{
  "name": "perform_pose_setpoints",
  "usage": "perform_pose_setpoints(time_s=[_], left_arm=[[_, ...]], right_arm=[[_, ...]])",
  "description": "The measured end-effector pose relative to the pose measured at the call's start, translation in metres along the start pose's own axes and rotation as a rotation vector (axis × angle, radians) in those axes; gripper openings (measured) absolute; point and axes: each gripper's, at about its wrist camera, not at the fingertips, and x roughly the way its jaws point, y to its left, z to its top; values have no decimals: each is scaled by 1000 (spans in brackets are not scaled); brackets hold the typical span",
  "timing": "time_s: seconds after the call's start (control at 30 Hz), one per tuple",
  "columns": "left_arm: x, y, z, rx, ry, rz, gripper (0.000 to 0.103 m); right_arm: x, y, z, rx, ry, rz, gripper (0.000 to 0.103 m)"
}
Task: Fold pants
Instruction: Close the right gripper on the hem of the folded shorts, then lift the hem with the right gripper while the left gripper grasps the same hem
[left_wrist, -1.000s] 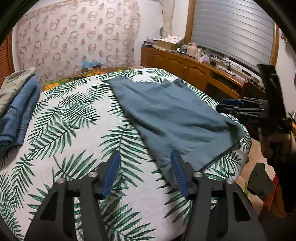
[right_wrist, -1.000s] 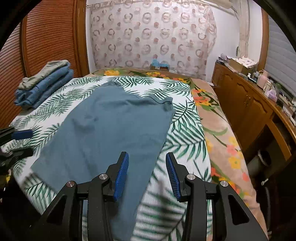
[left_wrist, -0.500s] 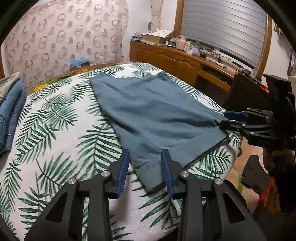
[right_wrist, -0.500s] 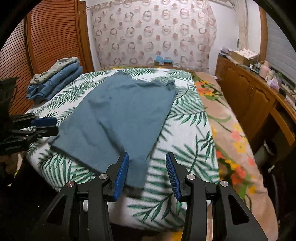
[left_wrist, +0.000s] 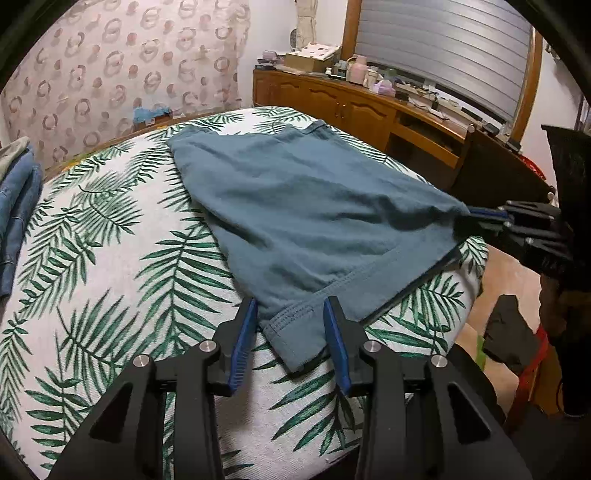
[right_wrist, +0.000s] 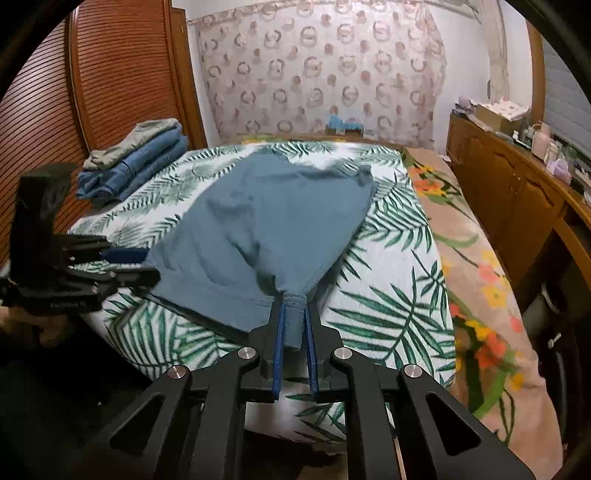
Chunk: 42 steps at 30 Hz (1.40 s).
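Teal-blue pants (left_wrist: 303, 210) lie flat on a bed with a palm-leaf cover (left_wrist: 110, 280). My left gripper (left_wrist: 291, 332) is open, its blue pads on either side of the near left hem corner of the pants. My right gripper (right_wrist: 294, 325) is shut on the right hem corner of the pants (right_wrist: 266, 221), bunching the cloth between its pads. The right gripper also shows in the left wrist view (left_wrist: 480, 214) at the pants' right corner. The left gripper shows in the right wrist view (right_wrist: 125, 266) at the left corner.
A stack of folded jeans and a green garment (right_wrist: 136, 162) lies at the bed's far left. A wooden sideboard with clutter (left_wrist: 354, 99) runs along the right. A wooden slatted wardrobe (right_wrist: 110, 81) stands on the left. A floral blanket (right_wrist: 480, 266) covers the bed's right side.
Both grippers moved in to the hem corners at the bed's near edge. The right gripper closed on its corner; the left narrowed around its corner but stays open.
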Motion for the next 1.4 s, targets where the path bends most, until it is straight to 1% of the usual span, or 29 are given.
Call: perform_pose_setpoints(time_s=[0.1, 0.17, 0.23, 0.43, 0.53, 0.6, 0.63, 0.7, 0.77, 0.9, 1.0, 1.07, 1.17, 1.23, 1.3, 1.37, 1.4], left_arm=[[-2, 0, 0, 6, -4, -8, 32], [-4, -1, 0, 13, -15, -2, 22], [-7, 1, 0, 16, -21, 2, 18], [-15, 2, 3, 16, -40, -3, 17], [-12, 2, 2, 18, -28, 2, 17], [-8, 3, 1, 13, -17, 3, 17], [-7, 4, 1, 10, -12, 2, 17], [-6, 5, 0, 4, -9, 0, 17], [-5, 6, 0, 1, -8, -4, 17], [-4, 9, -2, -17, -9, 0, 23], [-4, 14, -4, -38, -13, -5, 30], [-4, 17, -5, -51, -14, 2, 37], [-4, 17, -6, -52, -15, 3, 41], [-4, 13, -7, -42, -13, 6, 42], [-3, 8, -7, -28, -12, -8, 42], [-3, 7, -7, -29, -18, -5, 42], [-3, 6, -7, -29, -19, -6, 41]], right_arm=[[-3, 4, 2, -12, -9, -7, 11], [-2, 6, 2, -16, -3, -11, 11], [-1, 7, 1, -18, 6, -19, 11], [1, 9, 0, -8, 18, -21, 11], [0, 12, 0, -8, 19, -29, 17], [3, 13, -2, -7, 26, -45, 25], [6, 12, -2, -2, 33, -52, 31], [12, 11, -4, 10, 49, -59, 36], [18, 9, -7, 19, 69, -70, 38], [22, 6, -9, 63, 78, -43, 40], [23, 5, -9, 62, 72, -38, 40], [23, 6, -9, 61, 71, -31, 40], [24, 7, -10, 56, 70, -22, 40], [24, 10, -10, 49, 70, -21, 40], [25, 13, -11, 38, 68, -18, 37], [25, 13, -11, 41, 67, -2, 30], [26, 13, -11, 43, 66, 7, 28]])
